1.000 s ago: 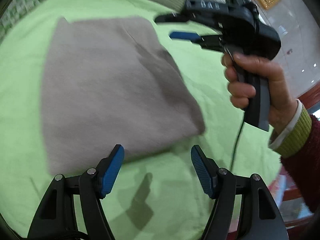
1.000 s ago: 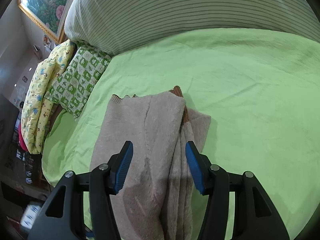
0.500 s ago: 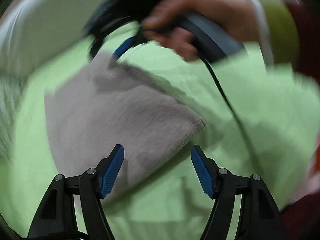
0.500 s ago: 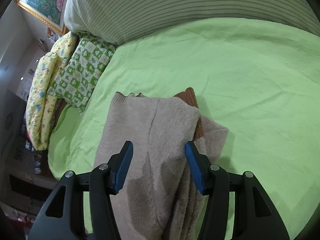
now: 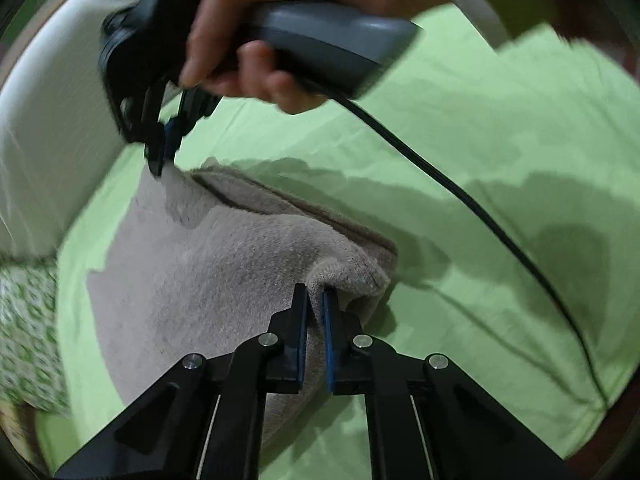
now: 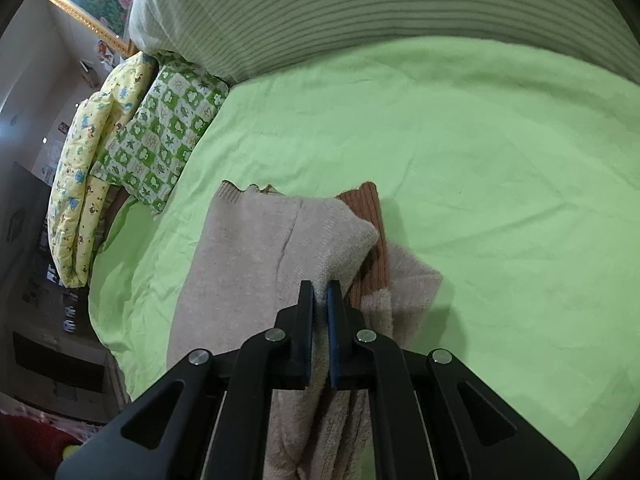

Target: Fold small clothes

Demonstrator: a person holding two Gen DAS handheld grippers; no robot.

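A beige fleece garment (image 5: 208,272) lies partly folded on the green bed sheet (image 5: 500,152). My left gripper (image 5: 315,300) is shut on its near corner, cloth pinched between the blue pads. The right gripper (image 5: 162,156), seen in the left wrist view, is shut on the far corner and lifts it slightly. In the right wrist view the right gripper (image 6: 320,292) pinches the edge of the beige garment (image 6: 256,264), and a brown ribbed cuff (image 6: 372,236) shows under the fold.
A striped pillow (image 6: 360,12) lies along the far edge of the bed sheet (image 6: 480,184). A green patterned cushion (image 6: 164,132) and a yellow quilt (image 6: 88,184) sit at the left. The gripper's black cable (image 5: 460,192) hangs over the sheet.
Both grippers went from open to shut on the garment's corners. The left gripper moved in to the near corner; the right gripper came down on the far corner.
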